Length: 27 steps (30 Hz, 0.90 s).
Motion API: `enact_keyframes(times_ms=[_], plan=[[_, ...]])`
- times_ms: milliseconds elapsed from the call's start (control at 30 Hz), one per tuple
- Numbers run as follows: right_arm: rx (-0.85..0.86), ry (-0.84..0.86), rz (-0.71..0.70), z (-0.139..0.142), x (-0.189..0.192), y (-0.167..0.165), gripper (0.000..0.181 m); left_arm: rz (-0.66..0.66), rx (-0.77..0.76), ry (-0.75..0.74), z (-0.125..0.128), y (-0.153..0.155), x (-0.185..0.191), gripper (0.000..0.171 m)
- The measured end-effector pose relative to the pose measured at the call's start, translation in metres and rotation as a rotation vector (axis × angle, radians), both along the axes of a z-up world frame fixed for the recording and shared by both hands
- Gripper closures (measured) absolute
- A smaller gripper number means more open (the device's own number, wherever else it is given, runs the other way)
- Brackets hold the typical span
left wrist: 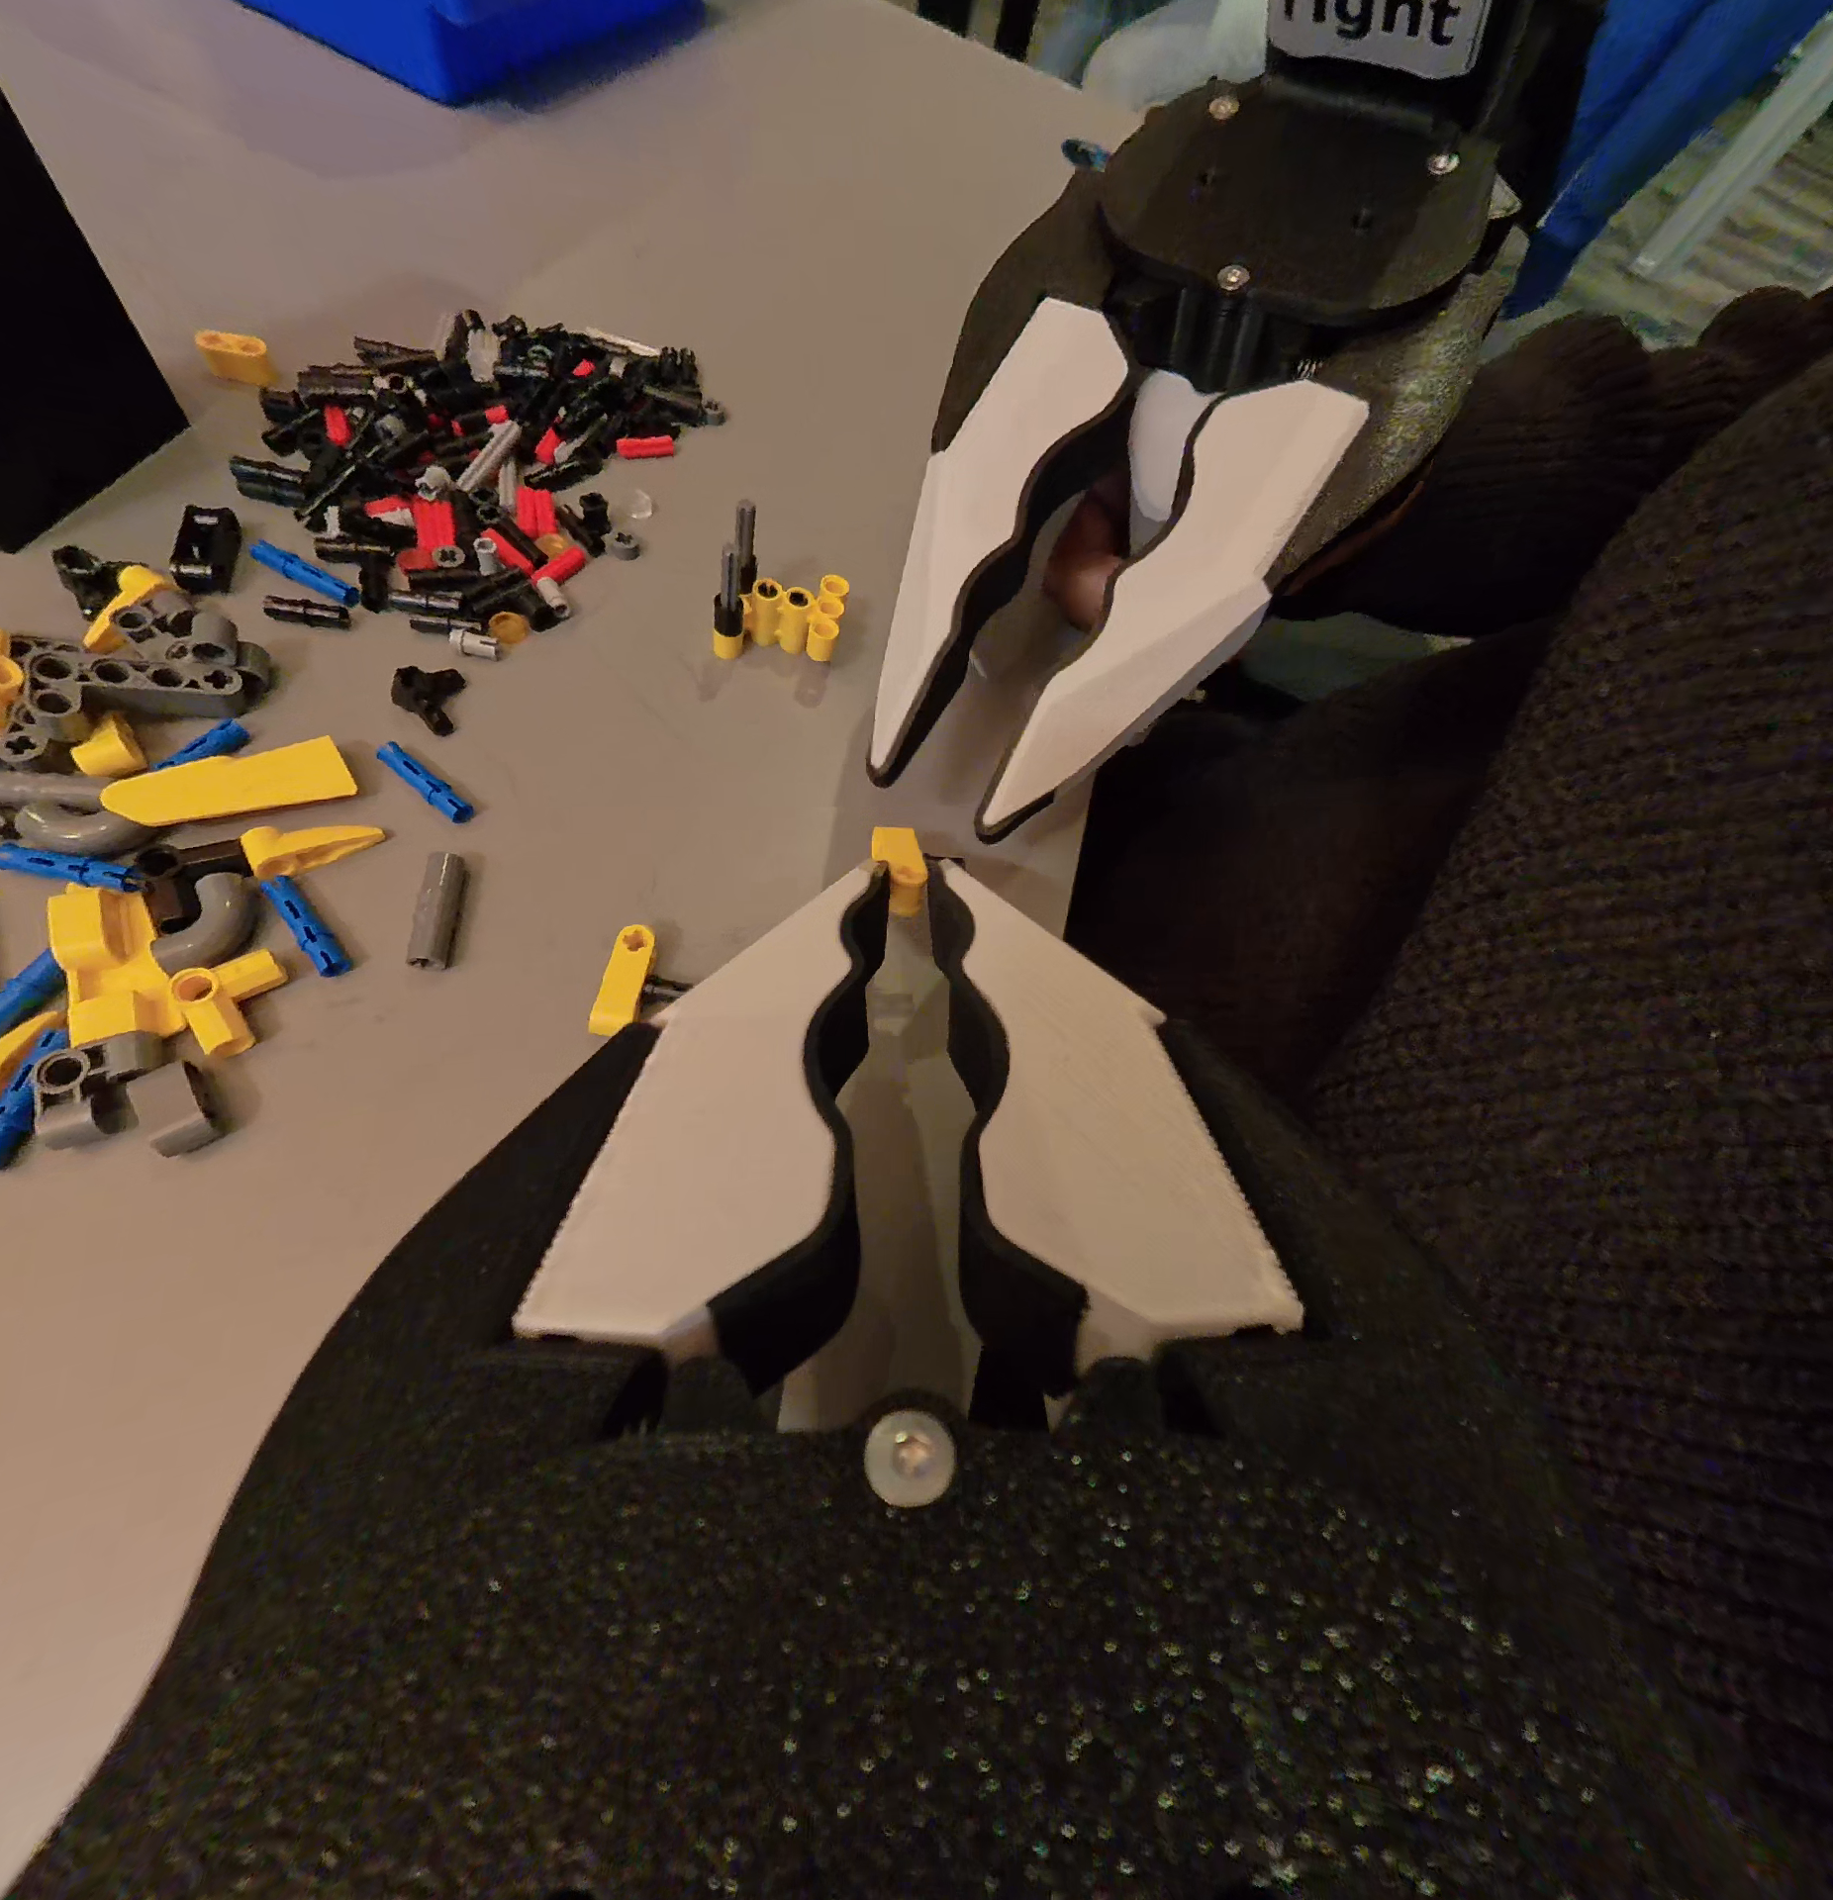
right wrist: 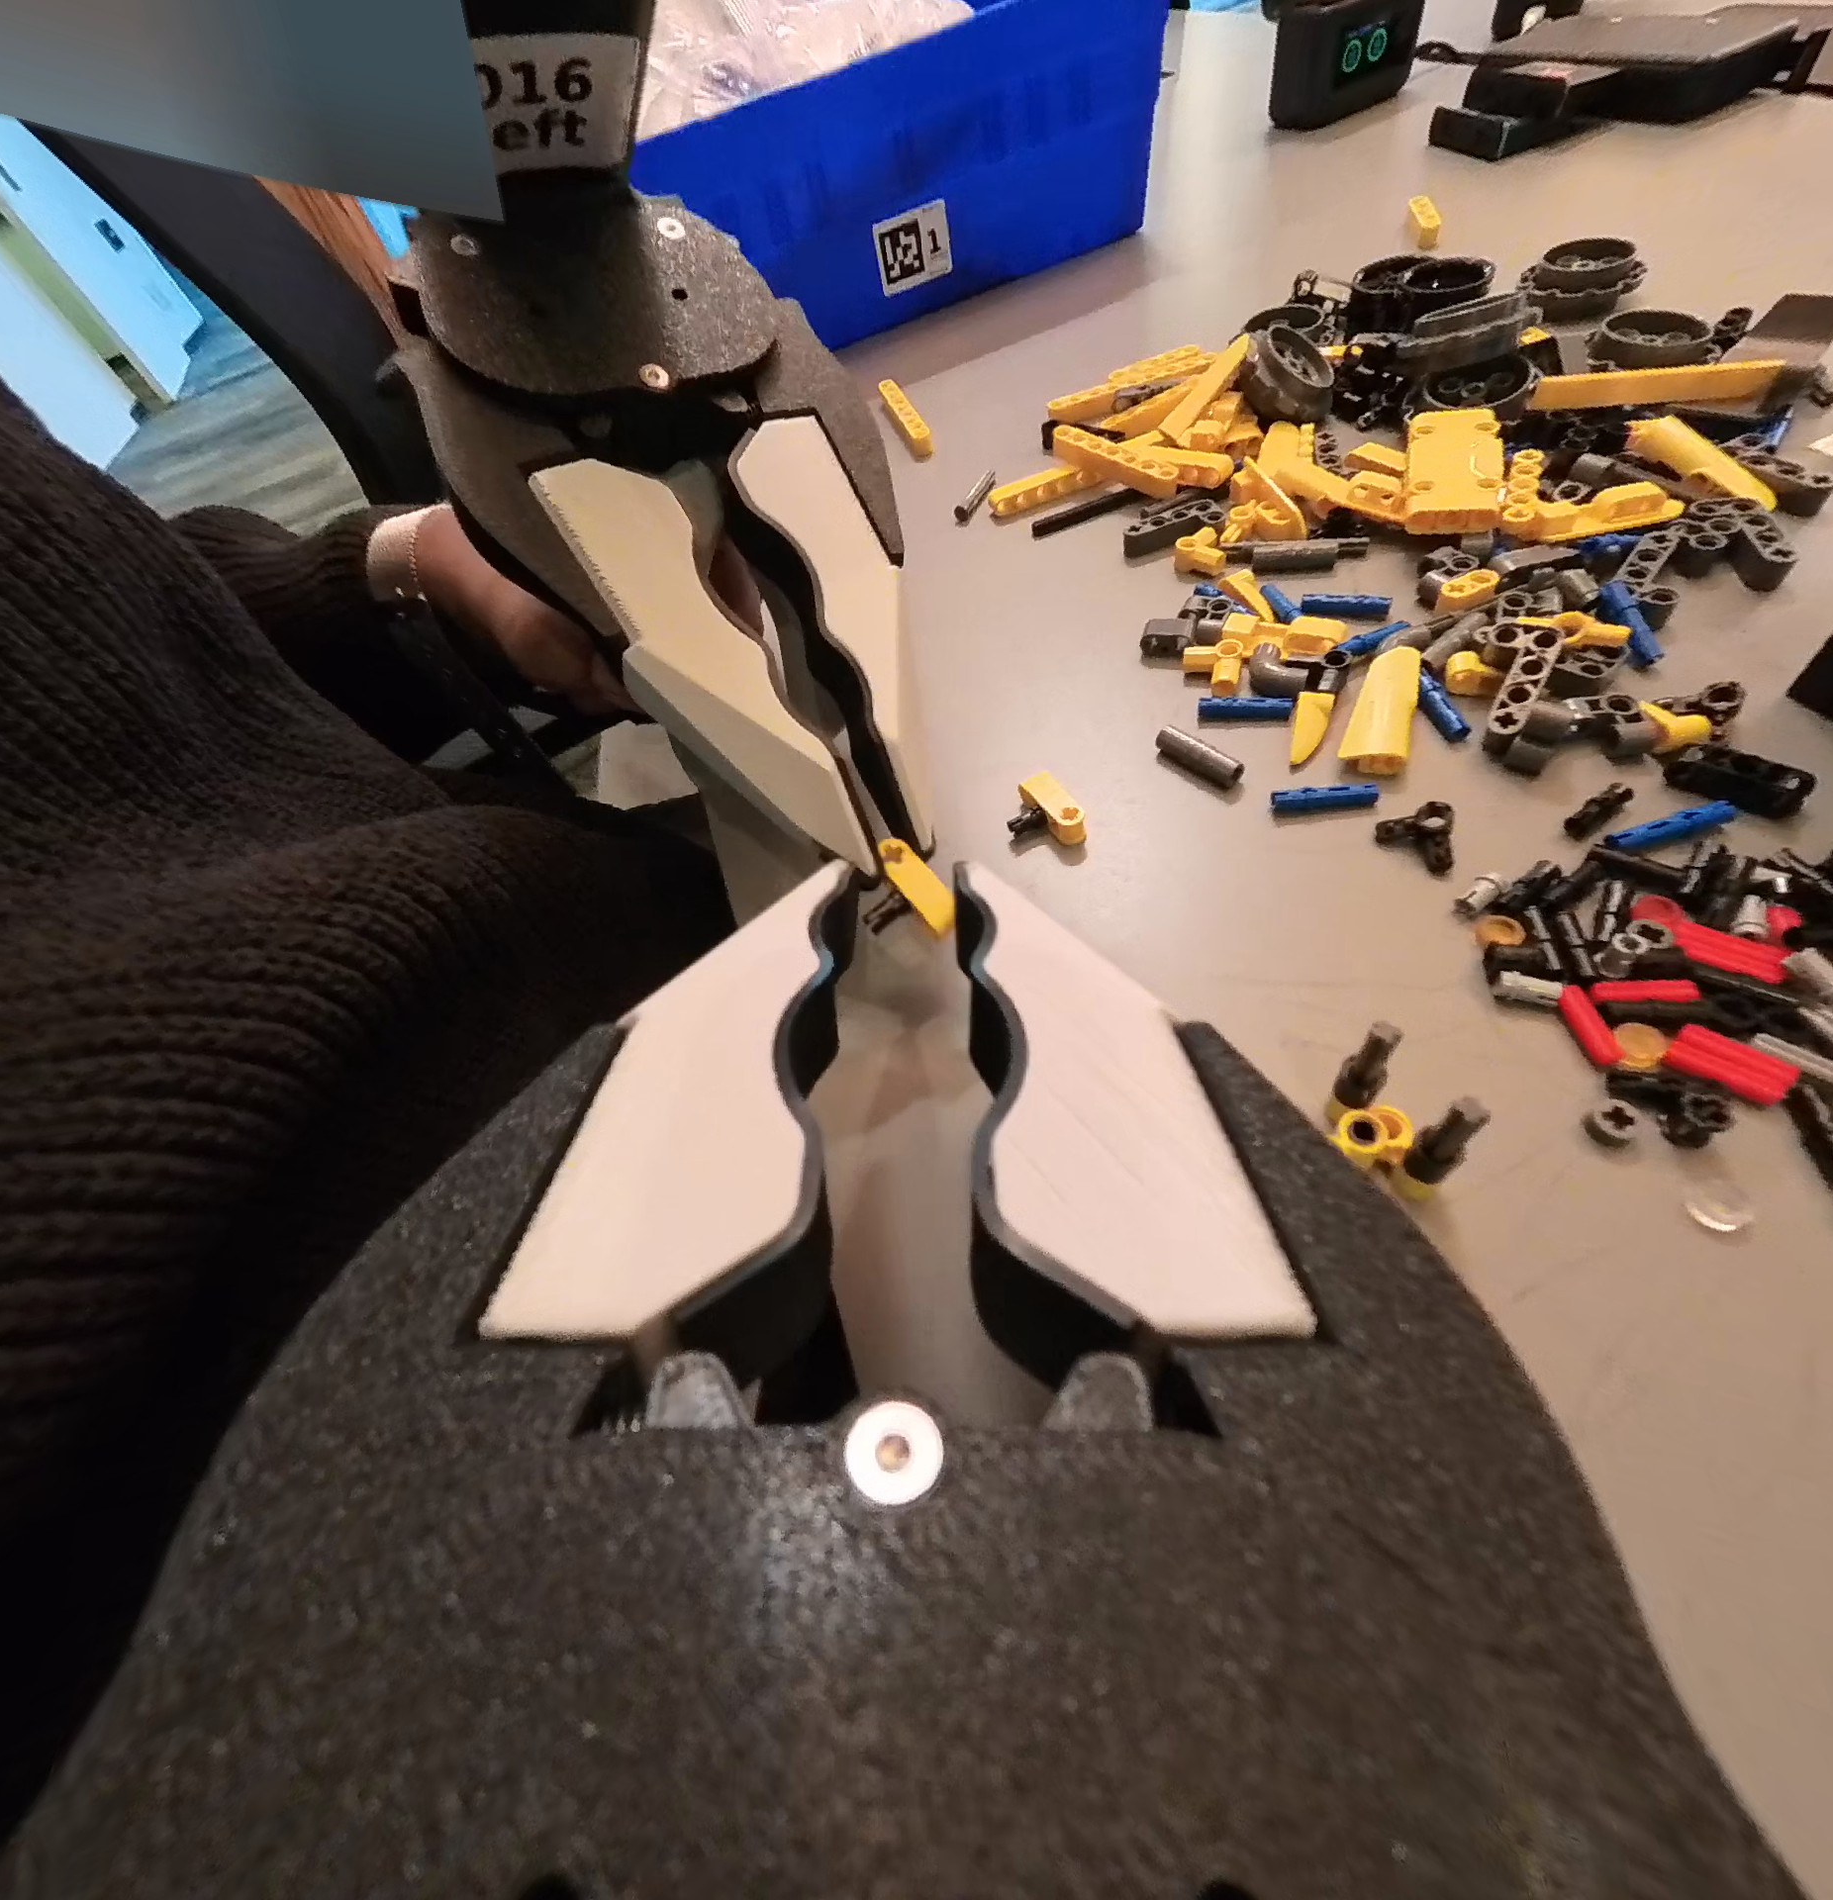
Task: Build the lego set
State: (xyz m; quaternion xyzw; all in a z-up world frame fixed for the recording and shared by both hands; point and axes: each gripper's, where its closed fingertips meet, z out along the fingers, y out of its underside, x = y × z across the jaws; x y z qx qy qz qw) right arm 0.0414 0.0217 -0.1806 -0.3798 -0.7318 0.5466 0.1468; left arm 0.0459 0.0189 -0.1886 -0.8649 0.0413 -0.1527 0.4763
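My left gripper [left wrist: 900, 882] is shut on a small yellow connector piece [left wrist: 900, 869], pinched at its tips above the grey table's [left wrist: 604, 1182] near edge. In the right wrist view the same piece [right wrist: 921, 886] carries a short black pin on its side and hangs from the left gripper [right wrist: 892, 838]. My right gripper [right wrist: 902, 879] is open, and its tips stand on either side of that yellow piece. I cannot tell if they touch it. In the left wrist view the right gripper [left wrist: 938, 800] points down at the piece from just beyond it.
A like yellow piece with a black pin [left wrist: 621, 977] lies on the table close by. Piles of small black, red, yellow, blue and grey building parts [left wrist: 470, 473] [right wrist: 1406, 483] cover the table. A blue bin [right wrist: 943, 154] stands behind. A person's dark knit sleeve [left wrist: 1612, 1028] lies along the table edge. Only a small space, under 4 cm, lies between the two pairs of fingers.
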Motion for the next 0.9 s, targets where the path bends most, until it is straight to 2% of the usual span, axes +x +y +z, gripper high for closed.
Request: enact_keyframes(times_ms=[200,333,467,667,900], plan=[[0.124,0.082,0.013,0.008,0.005,0.01,0.159,-0.036,0.07,-0.081,0.017,0.011,0.009,0.165],[0.223,0.146,0.036,0.014,0.007,0.017,0.159,-0.062,0.091,-0.081,0.021,0.018,0.011,0.165],[0.244,0.158,0.076,0.017,0.01,0.021,0.159,-0.095,0.104,-0.079,0.024,0.022,0.015,0.165],[0.176,0.116,0.173,0.022,0.021,0.026,0.16,-0.157,0.135,-0.122,0.029,0.025,0.023,0.165],[-0.071,0.047,0.223,0.04,0.027,0.035,0.163,-0.164,0.186,-0.208,0.042,0.031,0.021,0.165]])
